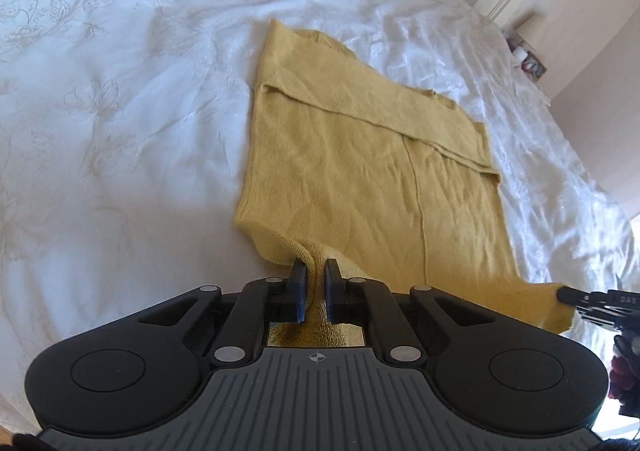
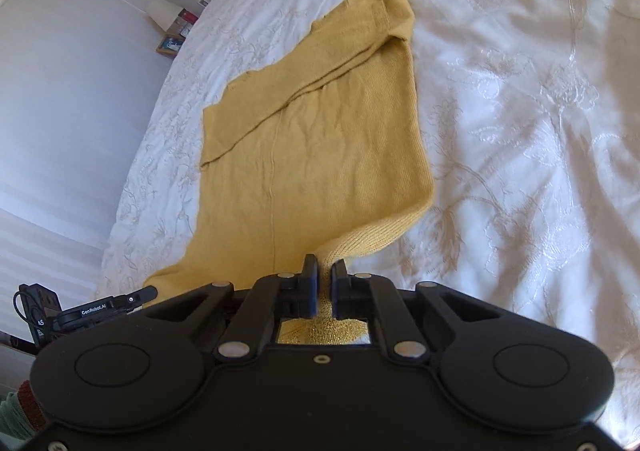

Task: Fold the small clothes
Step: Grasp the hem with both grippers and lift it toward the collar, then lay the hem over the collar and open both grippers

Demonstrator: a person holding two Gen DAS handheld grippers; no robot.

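White bedspread (image 1: 120,131) carried the mustard knit top (image 1: 360,155), partly folded, lying flat. I judged it light, soft, limp; hem corners suited gripping. Left hand-held gripper (image 1: 316,271) and right hand-held gripper (image 2: 325,269) each pinched one ribbed hem corner.
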